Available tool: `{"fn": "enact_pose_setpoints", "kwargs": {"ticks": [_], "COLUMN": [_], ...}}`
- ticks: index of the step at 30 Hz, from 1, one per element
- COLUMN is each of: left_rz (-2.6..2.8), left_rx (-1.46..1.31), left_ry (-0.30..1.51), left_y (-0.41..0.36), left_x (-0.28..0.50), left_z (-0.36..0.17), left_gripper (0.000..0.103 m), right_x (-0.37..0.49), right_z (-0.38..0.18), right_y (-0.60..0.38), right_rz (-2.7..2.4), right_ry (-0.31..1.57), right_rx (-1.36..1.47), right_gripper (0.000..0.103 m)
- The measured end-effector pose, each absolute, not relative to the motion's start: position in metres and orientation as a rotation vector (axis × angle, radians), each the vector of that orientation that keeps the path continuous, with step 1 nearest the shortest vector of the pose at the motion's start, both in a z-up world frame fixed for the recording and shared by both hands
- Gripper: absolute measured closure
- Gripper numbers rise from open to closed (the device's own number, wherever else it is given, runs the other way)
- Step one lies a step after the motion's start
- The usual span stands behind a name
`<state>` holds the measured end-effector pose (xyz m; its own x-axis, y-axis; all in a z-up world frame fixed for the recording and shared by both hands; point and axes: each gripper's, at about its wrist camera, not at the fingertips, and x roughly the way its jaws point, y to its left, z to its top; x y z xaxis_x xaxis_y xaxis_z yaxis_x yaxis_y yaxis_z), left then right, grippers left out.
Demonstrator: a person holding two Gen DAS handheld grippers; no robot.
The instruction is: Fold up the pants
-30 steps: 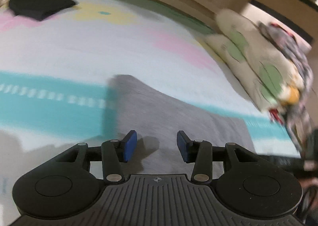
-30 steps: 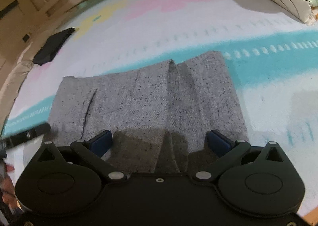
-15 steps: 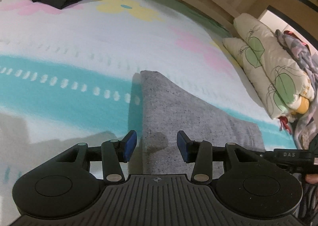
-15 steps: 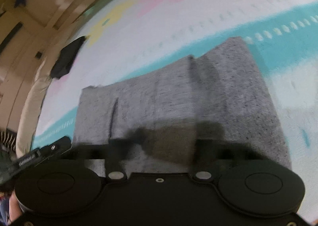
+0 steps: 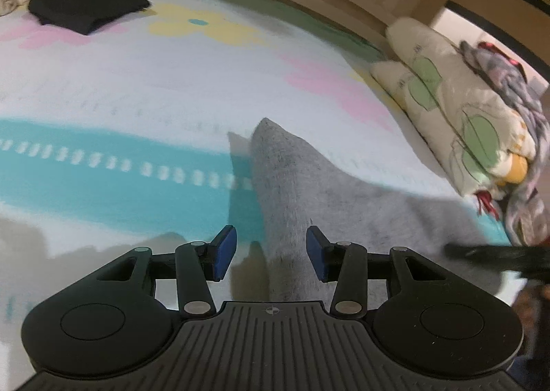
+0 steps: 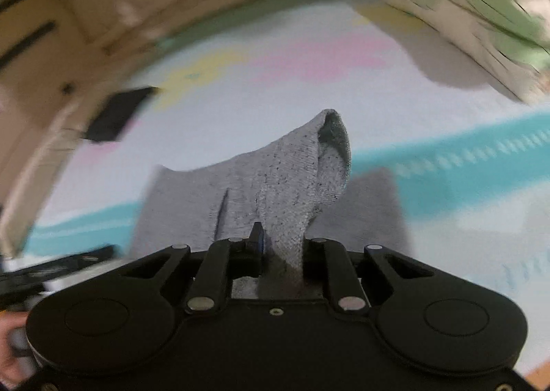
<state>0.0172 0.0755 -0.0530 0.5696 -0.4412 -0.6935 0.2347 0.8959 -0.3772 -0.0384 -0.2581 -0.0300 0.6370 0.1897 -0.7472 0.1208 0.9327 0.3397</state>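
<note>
Gray pants (image 6: 275,191) lie on the patterned bedspread (image 5: 137,91), near edge lifted into a peak. Soft knit, light, limp w/ no stiffness; it sags & drapes, so best taken at an edge or corner through all layers. Right gripper (image 6: 280,246) points steeply down, jaws closing, fabric bunched between them, probably pinched, tho blur hides the pads. Left gripper (image 5: 271,251) is tilted down too, half spread, straddling a raised ridge of cloth w/o pressing it.

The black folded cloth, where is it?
The black folded cloth lies far up the flowery bedspread near the headboard, upper left in both views, well away from the grey pants.
</note>
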Motion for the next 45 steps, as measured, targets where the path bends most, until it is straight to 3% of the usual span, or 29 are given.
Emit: {"fn": "enact_pose_setpoints", "kwargs": {"ticks": [2,3,7,10,23,25,26,33,39,45], "left_rz": [-0.419,-0.424,-0.439,-0.419,-0.305,-0.284,-0.286,-0.274,-0.335,-0.356], "left_rx": [-0.231,-0.216,-0.110,-0.081,-0.053,-0.077,-0.098,-0.123,0.000,-0.097], "left_ry": [0.890,0.891,0.917,0.963,0.847,0.857,0.867,0.971,0.954,1.008], "left_y": [0.066,0.061,0.043,0.040,0.043,0.040,0.038,0.027,0.017,0.032], "left_x": [0.017,0.016,0.013,0.015,0.017,0.026,0.031,0.079,0.093,0.081], "left_z": [-0.055,-0.056,-0.066,-0.088,-0.058,-0.054,-0.054,-0.083,-0.091,-0.079], "left_gripper": [0.060,0.060,0.058,0.049,0.049,0.049,0.049,0.046,0.035,0.036], "right_x": [-0.029,-0.026,-0.027,-0.025,-0.018,-0.014,-0.013,-0.018,-0.023,-0.025], "right_z": [-0.057,-0.069,-0.076,-0.078,-0.079,-0.080,-0.081,-0.087,-0.090,-0.090], "right_y": [-0.261,-0.261,-0.259,-0.259,-0.248,-0.248,-0.248,-0.256,-0.258,-0.259], "right_rz": [-0.023,-0.051,-0.079,-0.088,-0.092,-0.107,-0.123,-0.094,-0.071,-0.033], "right_ry": [0.991,1.027,1.014,1.030,1.055,1.076,1.088,1.071,1.034,0.997], "right_rx": [0.352,0.339,0.333,0.339,0.304,0.285,0.275,0.299,0.294,0.287], "right_gripper": [0.070,0.059,0.045,0.039,0.019,0.003,0.000,0.000,0.000,0.000]}}
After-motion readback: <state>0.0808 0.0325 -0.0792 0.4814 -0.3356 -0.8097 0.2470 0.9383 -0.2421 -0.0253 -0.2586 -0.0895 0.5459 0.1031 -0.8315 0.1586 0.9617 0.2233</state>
